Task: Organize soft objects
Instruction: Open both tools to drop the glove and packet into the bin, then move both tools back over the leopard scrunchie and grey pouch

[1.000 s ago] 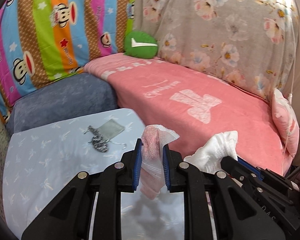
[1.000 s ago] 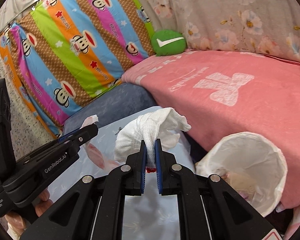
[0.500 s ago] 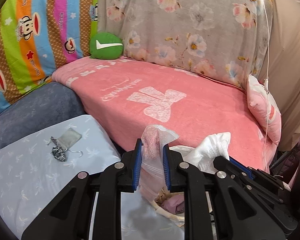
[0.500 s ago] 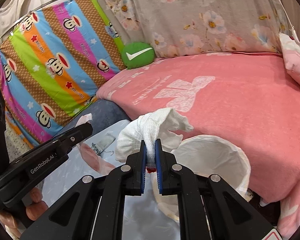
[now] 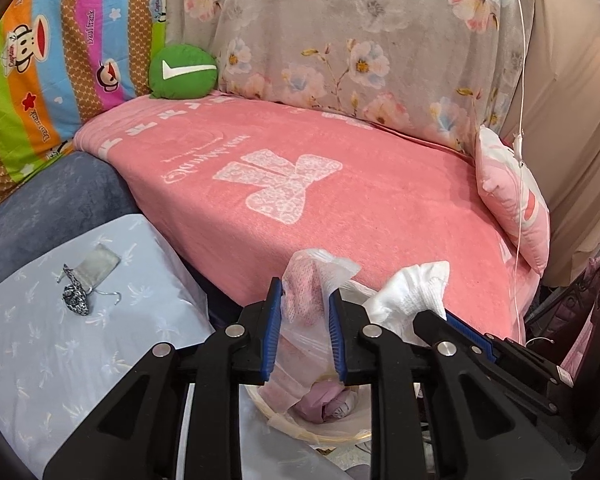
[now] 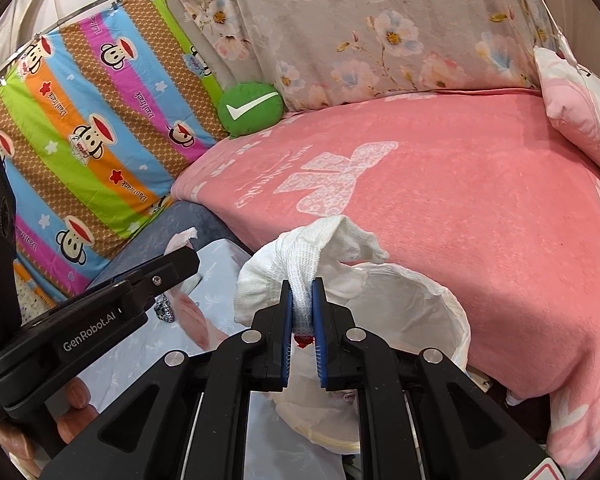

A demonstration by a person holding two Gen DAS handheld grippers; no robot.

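The left gripper (image 5: 303, 312) has a pink cloth in a clear plastic bag (image 5: 300, 320) between its 2 blue pads. Its jaws are opening, yet the bag is still pinched and hangs straight down from the pads. Directly below it stands a white-lined basket (image 5: 320, 432), with a pale pink bundle (image 5: 324, 404) already inside.

The right gripper (image 6: 302, 312) is closed narrowly on a folded white sock (image 6: 300, 256), which bulges above the pads; a small red detail shows just below them. The basket rim (image 6: 456, 312) lies just ahead and to its right.

Procedure, as judged from this position:
1. Keep each gripper centred over the basket mouth before letting go; soft items drift sideways as they fall.
2. Finish opening the left jaws fully so the plastic does not cling to a pad.
3. Release the sock only when it hangs inside the rim, not over it.
4. Keep the 2 grippers apart; they sit close side by side.

Limits of view:
- The basket floor and total contents are mostly hidden behind the gripper bodies.
- Whether the bagged cloth already touches the bundle cannot be told.
- The red detail under the sock is too small to identify.
- To the left of the left gripper, on the pale blue cloth (image 5: 40, 340), lie a small grey pouch (image 5: 100, 260) and a dark patterned item (image 5: 76, 300); what that item is stays unclear.
- The person's fingers (image 6: 72, 408) are partly visible.
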